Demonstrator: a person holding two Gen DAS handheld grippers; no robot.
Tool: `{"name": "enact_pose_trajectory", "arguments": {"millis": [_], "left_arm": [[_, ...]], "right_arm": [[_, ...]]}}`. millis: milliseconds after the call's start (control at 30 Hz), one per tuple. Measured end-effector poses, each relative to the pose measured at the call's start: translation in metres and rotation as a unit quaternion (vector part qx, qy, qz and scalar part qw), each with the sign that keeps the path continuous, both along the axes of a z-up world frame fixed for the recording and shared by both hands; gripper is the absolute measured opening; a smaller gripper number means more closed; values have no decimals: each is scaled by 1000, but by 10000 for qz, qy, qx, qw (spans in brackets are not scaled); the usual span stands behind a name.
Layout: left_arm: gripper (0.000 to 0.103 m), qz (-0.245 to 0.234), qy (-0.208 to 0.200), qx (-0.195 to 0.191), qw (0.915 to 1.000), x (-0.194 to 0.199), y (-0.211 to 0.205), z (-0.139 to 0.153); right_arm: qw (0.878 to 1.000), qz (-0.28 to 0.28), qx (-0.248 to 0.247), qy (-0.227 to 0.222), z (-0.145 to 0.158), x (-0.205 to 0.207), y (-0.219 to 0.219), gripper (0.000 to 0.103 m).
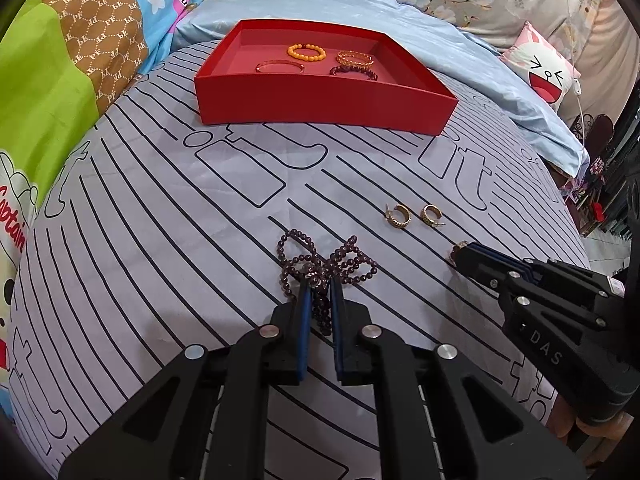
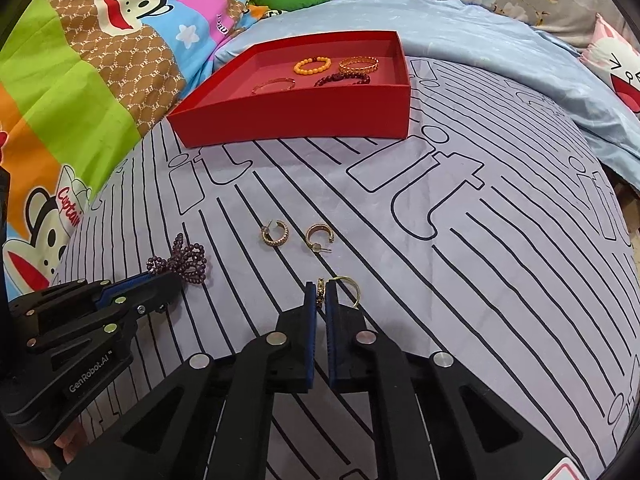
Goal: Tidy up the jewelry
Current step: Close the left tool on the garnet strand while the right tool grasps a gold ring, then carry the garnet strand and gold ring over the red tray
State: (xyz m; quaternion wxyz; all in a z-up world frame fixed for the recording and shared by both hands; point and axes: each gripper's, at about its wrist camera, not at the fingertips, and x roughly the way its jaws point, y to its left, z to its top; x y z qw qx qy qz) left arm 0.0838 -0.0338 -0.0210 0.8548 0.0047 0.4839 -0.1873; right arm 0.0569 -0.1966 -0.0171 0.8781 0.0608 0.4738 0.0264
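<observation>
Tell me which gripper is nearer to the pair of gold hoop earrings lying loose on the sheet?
Right. The right gripper, shut on a gold ring, sits just in front of the earrings. The left gripper, shut on the purple bead strand, is farther off to their left.

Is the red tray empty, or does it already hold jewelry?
Not empty. The open red tray holds four bracelets: orange beaded bracelet, gold chain bracelet, dark beaded bracelet and thin clear bangle.

Bed [image 1: 160, 208], striped lilac sheet: red tray [image 1: 320, 100] far side; nearer, purple bead strand [image 1: 320, 268], two gold hoop earrings [image 1: 414, 216].
</observation>
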Motion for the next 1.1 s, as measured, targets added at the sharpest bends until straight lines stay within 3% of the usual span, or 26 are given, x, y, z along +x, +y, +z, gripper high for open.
{"name": "enact_pose_trajectory", "arguments": {"millis": [300,633,1100], "left_arm": [[8,9,-50,-77,10000,-1,1,9],[6,28,-219,-249,9994,7,6,33],[6,133,-330,-315,9989,19,15,50]], "right_arm": [[9999,-21,95,-133,10,-3,-3,3],[9986,-26,212,-486,41,-2,-7,3],[9976,-58,313,-616,54,3,-13,3]]}}
